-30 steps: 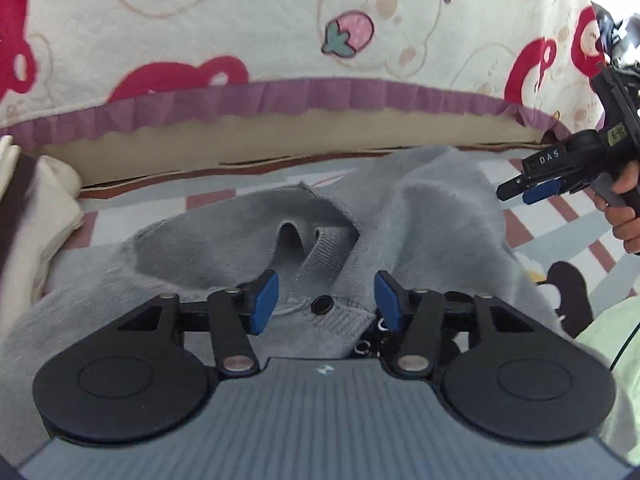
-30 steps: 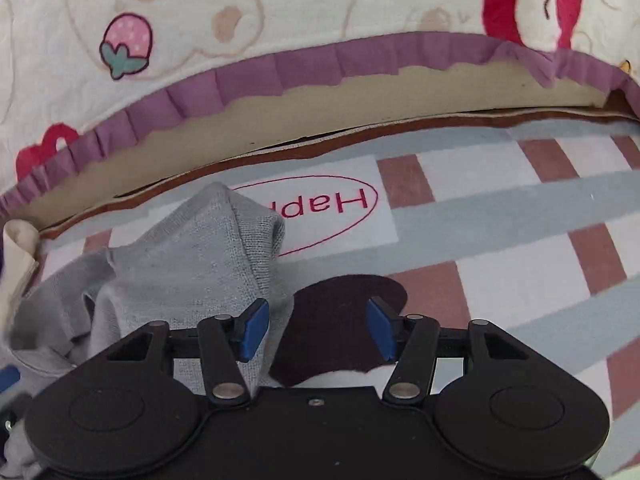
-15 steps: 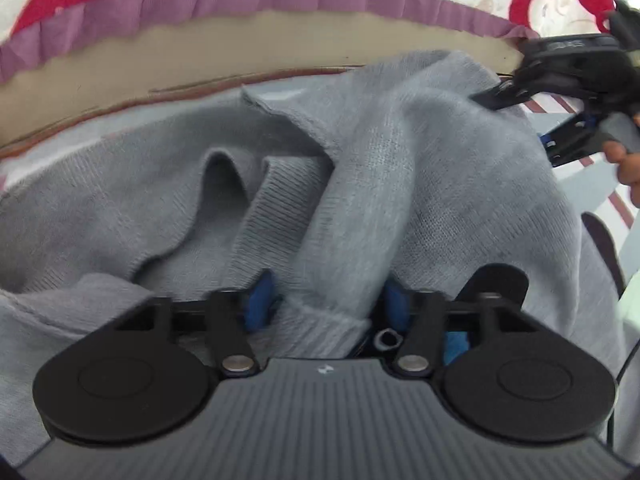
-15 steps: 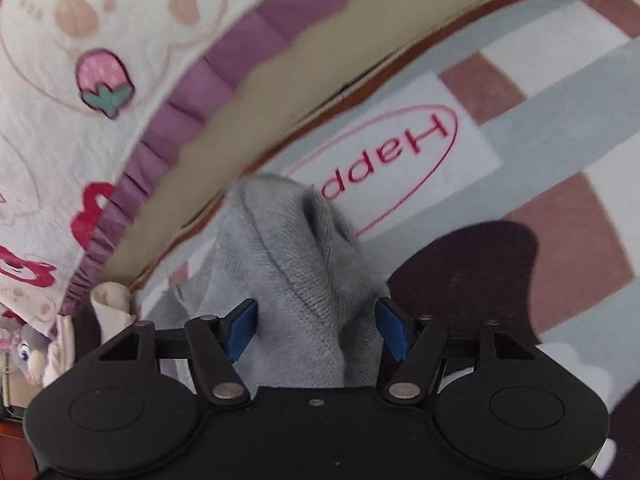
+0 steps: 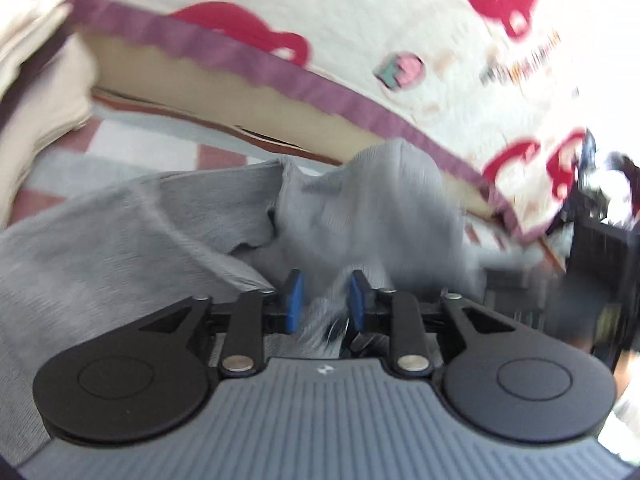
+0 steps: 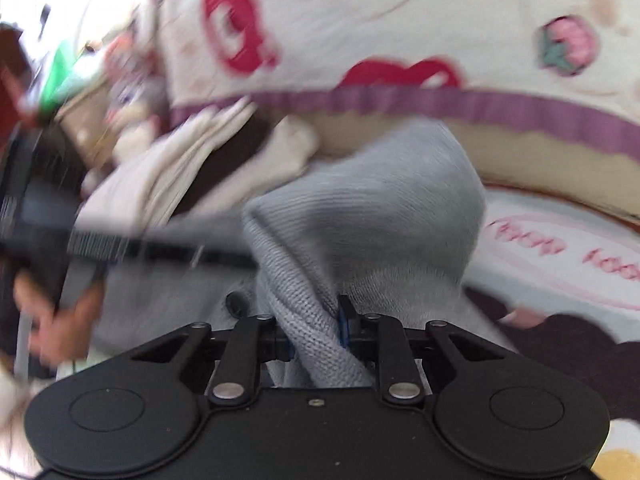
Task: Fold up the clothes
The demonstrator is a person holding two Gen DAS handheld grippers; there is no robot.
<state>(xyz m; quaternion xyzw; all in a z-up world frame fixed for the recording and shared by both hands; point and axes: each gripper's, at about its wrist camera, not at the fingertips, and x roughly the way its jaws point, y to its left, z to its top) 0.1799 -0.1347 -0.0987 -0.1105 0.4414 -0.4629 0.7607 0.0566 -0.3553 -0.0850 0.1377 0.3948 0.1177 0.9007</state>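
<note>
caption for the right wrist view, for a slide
Right gripper shut on a bunched fold of the grey cardigan above the checked mat.

Left gripper (image 6: 48, 236) a dark smear left of the right one, right pads buried in grey knit (image 6: 360, 216), rug lettering (image 6: 560, 248) smeared

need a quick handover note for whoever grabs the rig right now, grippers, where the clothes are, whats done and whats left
Left gripper: shut on a bunched part of the grey knitted cardigan.
Right gripper: shut on another fold of the same cardigan, which stands up in a peak in front of it.
The cardigan lies crumpled on the checked mat beside the cartoon-print quilt with the purple frill. Cream and brown clothes lie at the side.
Done: both grips taken.
Left: spread the cardigan flat, then fold it; no neat fold shows yet. Both views are motion-blurred.
</note>
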